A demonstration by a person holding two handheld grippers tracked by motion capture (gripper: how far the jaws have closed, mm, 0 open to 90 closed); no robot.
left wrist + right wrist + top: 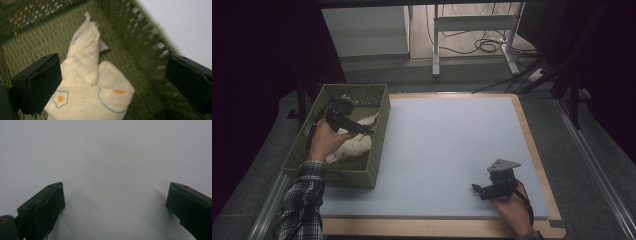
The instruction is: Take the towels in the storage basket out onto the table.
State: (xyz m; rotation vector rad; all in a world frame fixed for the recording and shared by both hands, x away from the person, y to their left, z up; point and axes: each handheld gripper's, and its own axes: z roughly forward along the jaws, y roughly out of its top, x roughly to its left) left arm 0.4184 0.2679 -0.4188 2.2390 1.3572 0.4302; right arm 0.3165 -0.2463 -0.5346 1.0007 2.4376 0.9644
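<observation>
Green woven basket [377,172], at the left edge of the pale blue mat [447,150]: contains one cream cloth [92,82] printed with fried eggs, crumpled on the basket floor. Left gripper [362,127]: inside the basket, jaws spread wide to either side of the cloth, nothing clamped between them. Right gripper [476,189]: held low over the mat near its front right corner, well apart from the basket, jaws wide apart with bare mat between them.

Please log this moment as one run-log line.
left tool: open, over cloth in basket | right tool: open, idle on mat | cloth: crumpled, not gripped
</observation>
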